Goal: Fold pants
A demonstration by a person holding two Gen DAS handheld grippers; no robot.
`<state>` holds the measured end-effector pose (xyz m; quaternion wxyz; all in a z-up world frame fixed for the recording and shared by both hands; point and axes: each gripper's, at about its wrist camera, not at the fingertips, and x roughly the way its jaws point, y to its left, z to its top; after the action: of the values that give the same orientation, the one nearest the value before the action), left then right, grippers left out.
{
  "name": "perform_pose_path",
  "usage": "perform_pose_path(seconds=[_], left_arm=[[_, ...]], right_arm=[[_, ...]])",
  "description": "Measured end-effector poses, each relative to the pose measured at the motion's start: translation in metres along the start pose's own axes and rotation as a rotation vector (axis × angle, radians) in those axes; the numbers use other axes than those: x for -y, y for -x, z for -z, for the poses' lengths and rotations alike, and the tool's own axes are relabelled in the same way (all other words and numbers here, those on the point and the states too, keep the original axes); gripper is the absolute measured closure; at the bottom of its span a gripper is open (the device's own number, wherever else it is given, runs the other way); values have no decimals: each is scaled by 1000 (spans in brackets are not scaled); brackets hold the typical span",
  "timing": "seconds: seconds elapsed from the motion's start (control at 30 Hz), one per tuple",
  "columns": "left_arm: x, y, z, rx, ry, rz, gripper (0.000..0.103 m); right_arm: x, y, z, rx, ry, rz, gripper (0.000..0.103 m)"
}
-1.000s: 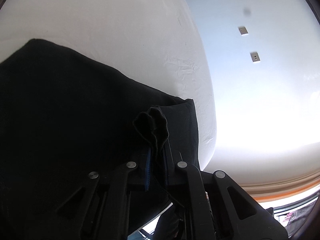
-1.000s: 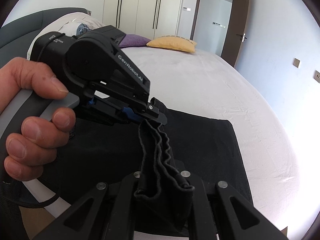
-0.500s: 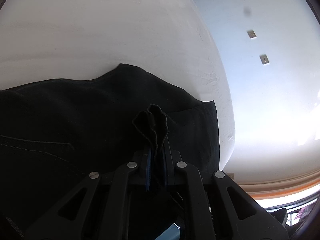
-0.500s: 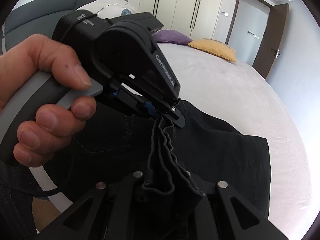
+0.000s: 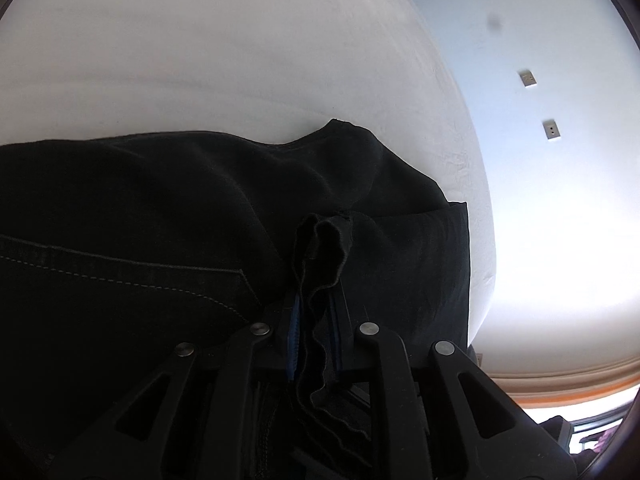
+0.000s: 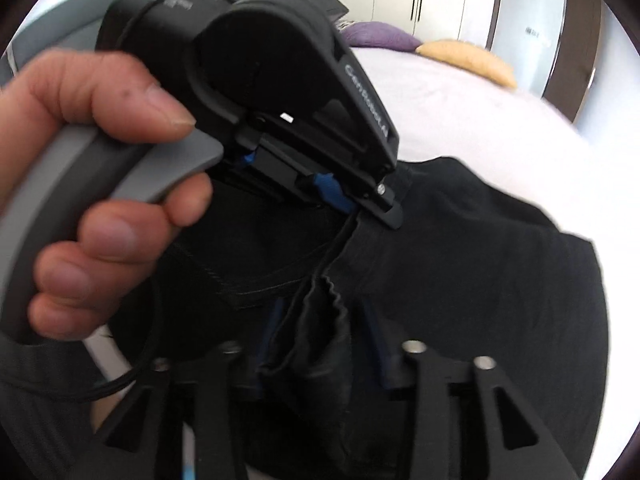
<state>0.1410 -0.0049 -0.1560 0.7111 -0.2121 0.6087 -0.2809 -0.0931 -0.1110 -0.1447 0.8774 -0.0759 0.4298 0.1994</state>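
Note:
Black pants (image 5: 168, 216) lie on the white bed (image 5: 200, 52), partly folded, with a stitched pocket seam on the near layer. My left gripper (image 5: 316, 312) is shut on a bunched edge of the pants. In the right wrist view the left gripper (image 6: 372, 208), held in a hand, pinches the same fabric edge. My right gripper (image 6: 324, 340) has its fingers spread wider, with a bunch of the pants (image 6: 480, 280) lying loosely between them.
The bed's right edge (image 5: 480, 200) meets a pale wall with two wall sockets (image 5: 551, 130). A purple pillow (image 6: 380, 34) and a yellow pillow (image 6: 468, 58) lie at the bed's head. White wardrobes and a dark door stand behind.
Both grippers have carried the held edge forward and down over the pants, making a fold. The right gripper's fingers have spread apart and no longer clamp the fabric.

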Motion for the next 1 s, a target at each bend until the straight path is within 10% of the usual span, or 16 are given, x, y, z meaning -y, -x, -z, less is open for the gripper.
perform_pose_path(seconds=[0.23,0.4,0.57,1.0], left_arm=[[15,43,4,117,-38,-189,89],[56,50,21,166,-118,-74,89],[91,-4,55,42,-222,-41,89],[63,-26,94,48,-174,11,89]], right_arm=[[71,63,10,32,-242,-324,41],[192,67,11,103,-558,-513,41],[274,23,4,68,-763,-719,40],[238,35,81,-95,-683,-872,43]])
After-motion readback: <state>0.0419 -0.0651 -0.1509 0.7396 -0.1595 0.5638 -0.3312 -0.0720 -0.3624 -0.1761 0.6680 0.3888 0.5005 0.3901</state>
